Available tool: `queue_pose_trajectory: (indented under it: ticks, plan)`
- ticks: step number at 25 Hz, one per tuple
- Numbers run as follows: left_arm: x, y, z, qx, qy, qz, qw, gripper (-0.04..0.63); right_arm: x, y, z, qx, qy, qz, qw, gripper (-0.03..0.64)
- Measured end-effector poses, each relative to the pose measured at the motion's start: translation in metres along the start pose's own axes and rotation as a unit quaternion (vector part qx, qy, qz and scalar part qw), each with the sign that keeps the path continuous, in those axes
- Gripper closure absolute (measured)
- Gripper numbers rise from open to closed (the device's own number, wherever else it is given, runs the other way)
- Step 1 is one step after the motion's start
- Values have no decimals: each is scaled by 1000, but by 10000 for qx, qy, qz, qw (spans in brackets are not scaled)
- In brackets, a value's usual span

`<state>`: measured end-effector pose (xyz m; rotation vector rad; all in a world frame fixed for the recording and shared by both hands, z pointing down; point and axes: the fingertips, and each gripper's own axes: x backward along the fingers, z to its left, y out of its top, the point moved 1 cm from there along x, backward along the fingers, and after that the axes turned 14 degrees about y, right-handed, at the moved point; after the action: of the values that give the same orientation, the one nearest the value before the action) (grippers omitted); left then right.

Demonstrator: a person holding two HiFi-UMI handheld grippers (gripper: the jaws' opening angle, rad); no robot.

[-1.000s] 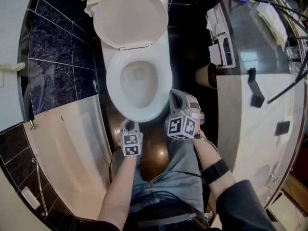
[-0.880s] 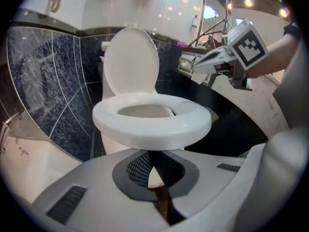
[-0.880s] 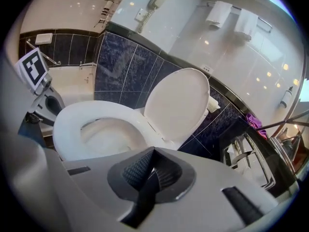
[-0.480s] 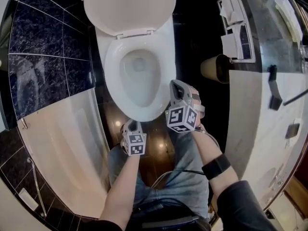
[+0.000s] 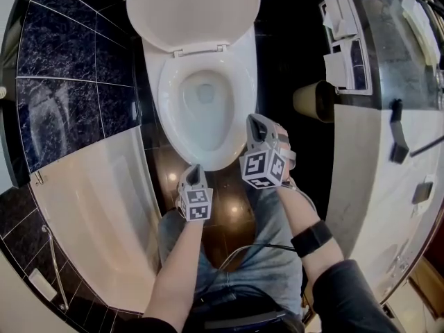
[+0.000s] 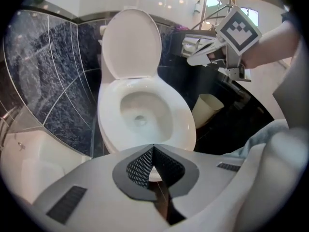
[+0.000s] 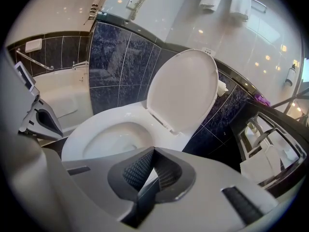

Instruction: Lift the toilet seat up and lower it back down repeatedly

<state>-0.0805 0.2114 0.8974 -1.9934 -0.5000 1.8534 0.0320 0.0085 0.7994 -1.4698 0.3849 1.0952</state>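
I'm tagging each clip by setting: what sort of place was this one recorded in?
A bathroom, possibly a hotel's. It has a white toilet with its lid raised, a bathtub beside it against dark tiled walls, and a vanity counter on the other side.

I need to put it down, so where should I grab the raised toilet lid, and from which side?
Take the raised toilet lid at its free top edge, opposite the hinges, reaching from the front over the bowl. It leans back, hinged at the bottom, so that thin rim probably gives the most leverage.
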Motion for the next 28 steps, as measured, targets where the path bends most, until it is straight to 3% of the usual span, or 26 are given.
queue_pose_trajectory:
  ticks: [4,10,17,21,28]
  plan:
    - [20,45,16,-13,53,-331,9994,603,13,20,-5,-125,31,-87,9999,597]
    - [97,147,47,-18,182,-973,9951,602,76,77,-20,-662,58,-473,9967,597]
    - [220,268,93,50,361,-1883,9814,601,187,160,-35,-1297,84,-1220,9840,597]
    - [280,309,121,32,598,-2279,9718,601,240,185,-43,-1565,119,-1519,9759,597]
    - [365,351,127,113,514,-2770,9594,601,312,209,-51,-1768,124,-1789,9678,597]
